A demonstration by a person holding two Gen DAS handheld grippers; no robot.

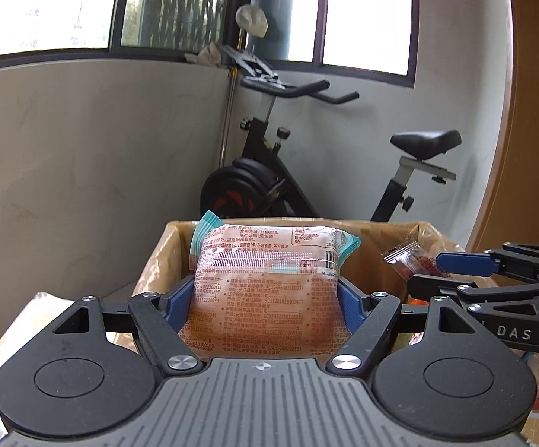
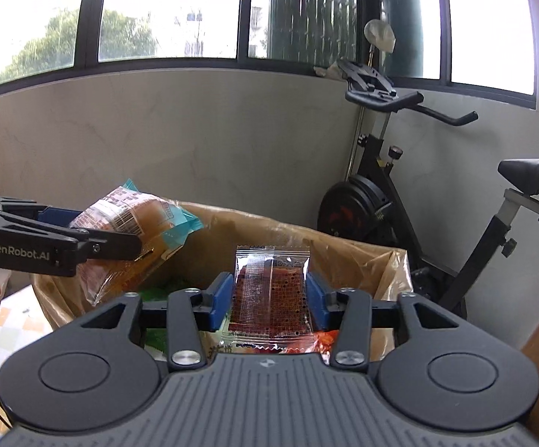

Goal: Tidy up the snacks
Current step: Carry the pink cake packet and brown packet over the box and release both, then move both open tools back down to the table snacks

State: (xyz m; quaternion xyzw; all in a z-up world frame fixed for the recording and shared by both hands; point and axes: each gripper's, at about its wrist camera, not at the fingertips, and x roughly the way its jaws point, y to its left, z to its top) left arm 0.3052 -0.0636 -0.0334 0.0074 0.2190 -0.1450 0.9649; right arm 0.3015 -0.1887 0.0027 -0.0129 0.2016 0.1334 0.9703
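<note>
My left gripper is shut on a large orange snack bag with teal ends, held above the open cardboard box. It also shows in the right wrist view, tilted over the box's left side. My right gripper is shut on a small clear packet of dark red snack, held over the box. In the left wrist view the right gripper holds that packet at the right.
The box is lined with brown plastic and holds other snacks, green and red. An exercise bike stands behind the box against the wall, below windows. A patterned table surface lies to the left.
</note>
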